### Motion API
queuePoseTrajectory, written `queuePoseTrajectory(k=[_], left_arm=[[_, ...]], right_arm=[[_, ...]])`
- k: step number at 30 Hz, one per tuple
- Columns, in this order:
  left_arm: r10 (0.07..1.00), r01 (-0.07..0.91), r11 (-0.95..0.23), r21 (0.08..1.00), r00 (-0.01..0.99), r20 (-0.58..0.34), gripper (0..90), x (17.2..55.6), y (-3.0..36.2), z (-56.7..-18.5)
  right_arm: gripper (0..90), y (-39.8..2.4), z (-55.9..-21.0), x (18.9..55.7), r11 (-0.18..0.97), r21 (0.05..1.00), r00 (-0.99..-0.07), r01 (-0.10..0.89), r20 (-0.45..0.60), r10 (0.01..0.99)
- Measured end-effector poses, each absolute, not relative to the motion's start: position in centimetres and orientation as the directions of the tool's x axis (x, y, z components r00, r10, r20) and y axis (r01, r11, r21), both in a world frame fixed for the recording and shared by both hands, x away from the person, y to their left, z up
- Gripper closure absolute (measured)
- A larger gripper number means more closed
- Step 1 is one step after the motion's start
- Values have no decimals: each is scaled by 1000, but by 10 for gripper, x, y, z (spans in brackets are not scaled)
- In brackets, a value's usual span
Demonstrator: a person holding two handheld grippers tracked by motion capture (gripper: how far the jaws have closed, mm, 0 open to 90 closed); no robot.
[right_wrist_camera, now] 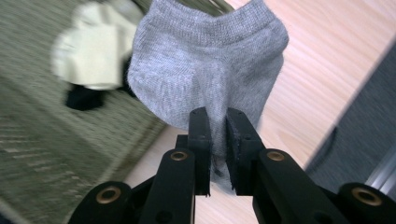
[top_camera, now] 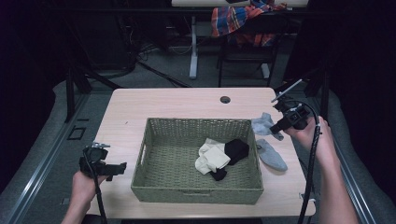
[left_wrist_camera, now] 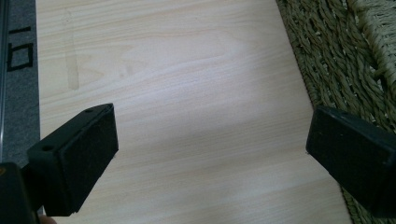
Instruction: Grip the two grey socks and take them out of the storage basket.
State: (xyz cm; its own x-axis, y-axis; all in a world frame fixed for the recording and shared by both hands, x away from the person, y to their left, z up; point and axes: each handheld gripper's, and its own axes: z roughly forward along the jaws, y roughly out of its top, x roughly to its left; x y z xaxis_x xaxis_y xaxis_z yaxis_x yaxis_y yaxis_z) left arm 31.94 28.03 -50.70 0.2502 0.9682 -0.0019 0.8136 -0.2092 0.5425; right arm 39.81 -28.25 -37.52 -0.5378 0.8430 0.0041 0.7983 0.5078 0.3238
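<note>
The right gripper [right_wrist_camera: 217, 122] pinches a grey sock [right_wrist_camera: 210, 60], which hangs lengthwise away from its jaws (left gripper [left_wrist_camera: 210, 140] gapes, empty). The wicker basket [top_camera: 154, 182] holds cream socks [top_camera: 212, 157] and black socks [top_camera: 236, 150].

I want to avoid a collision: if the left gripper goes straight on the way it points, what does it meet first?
Probably the woven basket: the left gripper, jaws open, points across bare table toward its side wall. Depth is unclear.

A person's two bare forearms reach in from below, the left hand's black two-jaw gripper [top_camera: 122, 167] held level with jaws wide apart, the right hand's black two-jaw gripper [top_camera: 277, 129] raised, jaws pinched nearly together.
</note>
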Motion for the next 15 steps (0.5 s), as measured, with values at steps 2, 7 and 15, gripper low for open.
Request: queuePoseTrajectory(k=[2, 7, 15], left_arm=[[968, 812, -209, 545, 250, -2, 24, 320, 280, -507], [968, 815, -212, 540, 251, 0, 24, 321, 279, -507], [969, 815, -208, 541, 247, 1, 24, 321, 279, -508]], right_arm=[[818, -288, -384, 400, 504, 304, -533, 808, 12, 846], [818, -301, -400, 404, 473, 282, -499, 835, 23, 866], [818, -318, -420, 406, 439, 258, -461, 861, 30, 887]])
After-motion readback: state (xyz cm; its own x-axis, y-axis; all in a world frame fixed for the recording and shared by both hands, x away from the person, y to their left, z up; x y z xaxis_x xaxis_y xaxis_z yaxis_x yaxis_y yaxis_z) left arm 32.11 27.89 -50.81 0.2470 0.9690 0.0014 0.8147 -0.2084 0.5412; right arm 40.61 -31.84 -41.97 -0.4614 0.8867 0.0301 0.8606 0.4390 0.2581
